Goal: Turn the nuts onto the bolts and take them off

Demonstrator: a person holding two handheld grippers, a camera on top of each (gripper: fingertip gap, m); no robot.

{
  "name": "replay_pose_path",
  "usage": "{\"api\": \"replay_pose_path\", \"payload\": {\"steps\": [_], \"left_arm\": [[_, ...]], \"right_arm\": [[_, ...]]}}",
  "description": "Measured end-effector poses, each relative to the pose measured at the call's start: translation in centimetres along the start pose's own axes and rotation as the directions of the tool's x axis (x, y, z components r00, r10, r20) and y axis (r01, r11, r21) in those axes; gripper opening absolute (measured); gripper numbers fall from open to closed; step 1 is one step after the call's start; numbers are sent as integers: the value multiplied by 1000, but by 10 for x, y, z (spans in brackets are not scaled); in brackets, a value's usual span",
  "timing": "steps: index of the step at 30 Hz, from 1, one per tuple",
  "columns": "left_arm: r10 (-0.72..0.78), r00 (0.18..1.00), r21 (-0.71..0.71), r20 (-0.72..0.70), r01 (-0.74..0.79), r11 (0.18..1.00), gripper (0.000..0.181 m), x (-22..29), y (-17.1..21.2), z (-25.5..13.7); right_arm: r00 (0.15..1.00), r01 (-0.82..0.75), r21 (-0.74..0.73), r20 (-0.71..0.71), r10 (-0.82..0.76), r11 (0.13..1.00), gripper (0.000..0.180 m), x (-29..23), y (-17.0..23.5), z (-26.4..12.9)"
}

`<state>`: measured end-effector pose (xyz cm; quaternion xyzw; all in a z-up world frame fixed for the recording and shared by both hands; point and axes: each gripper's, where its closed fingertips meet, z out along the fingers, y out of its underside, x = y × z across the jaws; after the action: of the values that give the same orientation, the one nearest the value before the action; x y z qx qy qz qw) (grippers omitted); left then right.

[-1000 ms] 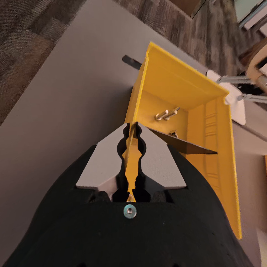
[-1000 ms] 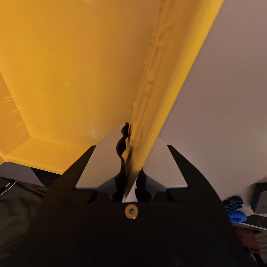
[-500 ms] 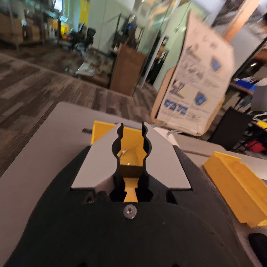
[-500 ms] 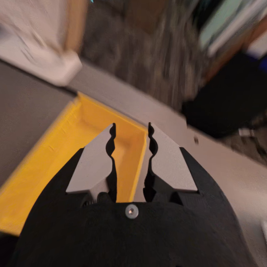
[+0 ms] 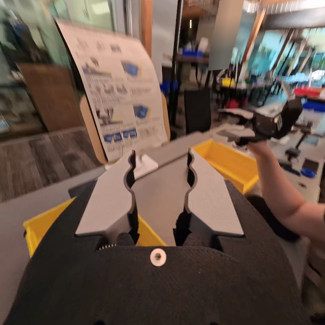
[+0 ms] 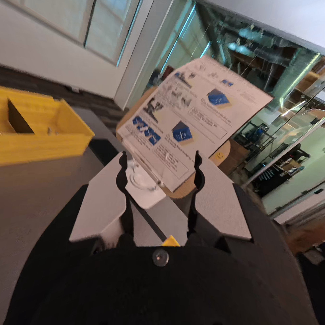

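- Nearest in the left wrist view, the left gripper [image 5: 161,182] stands with its grey fingers [image 5: 109,198] spread wide apart and nothing between them; bare grey counter [image 5: 158,197] shows through the gap.
- Just below and to the left of those fingers lies a yellow bin [image 5: 38,228]; only its rim and corner show here.
- Nearest in the right wrist view, the right gripper [image 6: 160,175] is likewise wide open and empty, raised and pointing out over the counter [image 6: 35,184] rather than down at any part.
- The same divided yellow bin [image 6: 44,126] sits well to the left of the right gripper; a dark divider crosses it, and small pale metal pieces lie beside the divider, probably the bolts [image 6: 50,131], though blur hides any nuts.
- Beyond the left gripper, to its right, a second yellow bin [image 5: 226,163] rests on the counter; no contents can be made out.
- Further right, a person's arm [image 5: 274,182] holds the right gripper [image 5: 228,135] up in the air.
- Farthest, behind both bins, a printed sheet on a white stand [image 5: 121,98] rises from the counter.
- Judgement: no part is gripped, so the step in hand is reaching for a bolt and nut. To do it well, tip both grippers down toward the divided bin, slow down so the view sharpens, and close on one bolt's shank, leaving the thread free for the nut.
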<state>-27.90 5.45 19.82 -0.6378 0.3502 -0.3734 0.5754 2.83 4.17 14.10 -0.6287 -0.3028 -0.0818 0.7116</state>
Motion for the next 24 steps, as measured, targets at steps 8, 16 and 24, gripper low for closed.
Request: {"api": "replay_pose_path", "payload": {"steps": [8,16,24], "left_arm": [[62,981,-480,182,34,877,17,-65,125,-21],[-79,963,-817,257,260,514,25,-126,240,-17],[-10,959,-931,283,277,239,26,-138,296,-21]], "right_arm": [[997,58,-140,51,-52,988,76,-13,40,22],[985,138,-162,127,-118,977,75,-45,42,38],[977,189,-195,135,-164,962,75,-50,48,40]]}}
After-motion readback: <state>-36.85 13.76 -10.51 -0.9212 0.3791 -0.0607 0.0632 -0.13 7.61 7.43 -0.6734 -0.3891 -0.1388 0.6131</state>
